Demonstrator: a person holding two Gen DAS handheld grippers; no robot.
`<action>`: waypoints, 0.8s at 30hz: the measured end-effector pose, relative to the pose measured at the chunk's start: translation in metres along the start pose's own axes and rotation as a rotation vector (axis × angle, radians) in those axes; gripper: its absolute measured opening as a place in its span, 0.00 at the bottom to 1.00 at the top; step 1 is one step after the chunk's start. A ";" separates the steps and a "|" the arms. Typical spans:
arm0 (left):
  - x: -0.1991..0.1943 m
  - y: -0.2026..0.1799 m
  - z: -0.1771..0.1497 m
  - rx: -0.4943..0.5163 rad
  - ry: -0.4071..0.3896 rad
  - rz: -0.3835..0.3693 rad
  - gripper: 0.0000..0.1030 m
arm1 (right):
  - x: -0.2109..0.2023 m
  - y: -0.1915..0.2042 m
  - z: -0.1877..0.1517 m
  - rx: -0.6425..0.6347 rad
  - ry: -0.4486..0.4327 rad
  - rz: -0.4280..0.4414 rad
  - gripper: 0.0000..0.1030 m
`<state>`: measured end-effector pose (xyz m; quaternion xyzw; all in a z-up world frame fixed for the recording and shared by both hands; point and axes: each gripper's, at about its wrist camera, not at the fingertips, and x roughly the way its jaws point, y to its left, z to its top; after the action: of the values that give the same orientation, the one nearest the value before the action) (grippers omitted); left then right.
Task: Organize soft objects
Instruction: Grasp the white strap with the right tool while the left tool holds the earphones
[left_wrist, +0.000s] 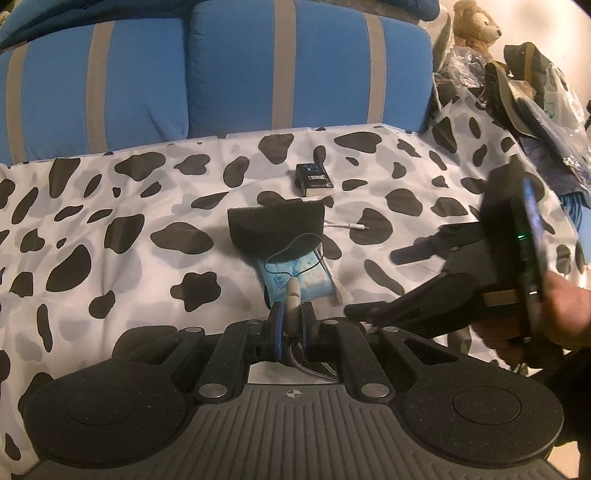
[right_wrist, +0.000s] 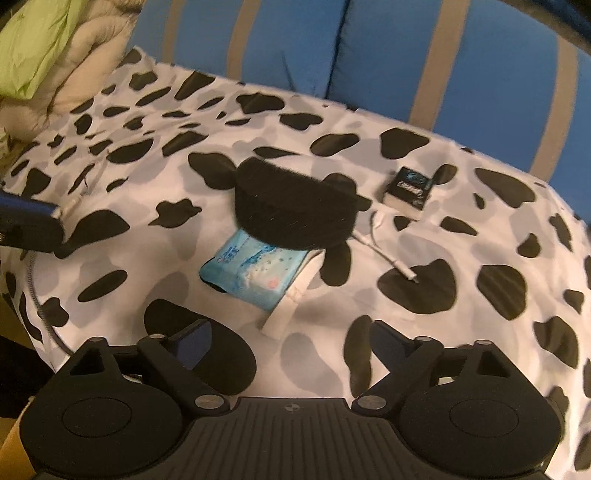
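A black foam sponge (left_wrist: 277, 229) (right_wrist: 295, 206) lies on the cow-print sheet (left_wrist: 110, 221), overlapping a light-blue tissue pack (left_wrist: 297, 278) (right_wrist: 255, 271). My left gripper (left_wrist: 291, 321) is shut on a grey cable plug (left_wrist: 293, 295) with a thin black wire, just in front of the tissue pack. My right gripper (right_wrist: 288, 343) is open and empty, hovering in front of the tissue pack; it also shows at the right in the left wrist view (left_wrist: 388, 284). A teddy bear (left_wrist: 476, 26) sits at the far right.
A small black box (left_wrist: 314, 181) (right_wrist: 408, 188) and a white cable (right_wrist: 391, 254) lie behind the sponge. Blue striped cushions (left_wrist: 221, 66) line the back. Bags and clutter (left_wrist: 535, 92) pile at the right. Green and beige bedding (right_wrist: 40, 55) is at the left.
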<state>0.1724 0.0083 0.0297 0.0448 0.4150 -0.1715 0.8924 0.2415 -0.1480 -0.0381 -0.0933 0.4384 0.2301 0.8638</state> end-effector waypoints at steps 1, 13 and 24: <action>0.000 0.000 0.000 0.001 0.002 0.000 0.09 | 0.005 0.001 0.001 -0.005 0.007 -0.001 0.85; 0.002 0.004 -0.001 0.002 0.020 -0.014 0.09 | 0.044 0.015 0.008 -0.061 0.042 -0.066 0.58; 0.007 0.003 -0.002 0.006 0.039 -0.014 0.09 | 0.045 0.003 0.004 0.003 0.082 -0.111 0.15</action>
<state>0.1759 0.0098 0.0228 0.0479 0.4320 -0.1781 0.8828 0.2659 -0.1298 -0.0714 -0.1255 0.4679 0.1769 0.8567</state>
